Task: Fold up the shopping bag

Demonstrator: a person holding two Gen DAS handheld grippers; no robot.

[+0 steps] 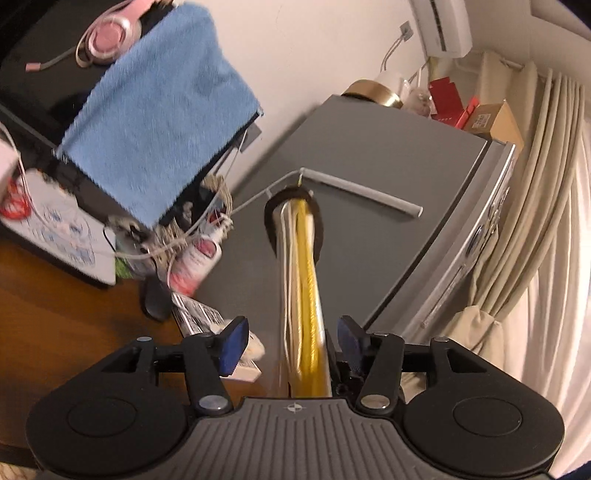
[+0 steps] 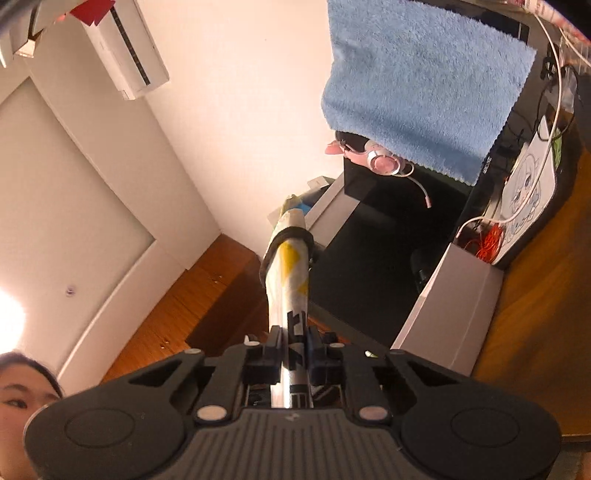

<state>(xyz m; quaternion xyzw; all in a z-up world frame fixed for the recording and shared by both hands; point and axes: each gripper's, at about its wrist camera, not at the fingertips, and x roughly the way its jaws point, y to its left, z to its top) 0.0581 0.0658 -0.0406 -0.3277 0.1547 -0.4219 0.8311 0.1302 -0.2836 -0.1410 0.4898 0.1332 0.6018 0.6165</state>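
The shopping bag (image 1: pixel 301 280) is judged nearly finished: folded into a narrow banded bundle, it is clamped by the right gripper (image 2: pixel 293 350) and lies unpinched inside the spread left gripper (image 1: pixel 291 339).

Bag (image 1: pixel 303 280) silver, white, yellow; towel (image 1: pixel 155 125) blue; headphones (image 1: pixel 110 35) pink

Warm indoor light; glare lower left, right view; motion blur left; fisheye-bent edges.
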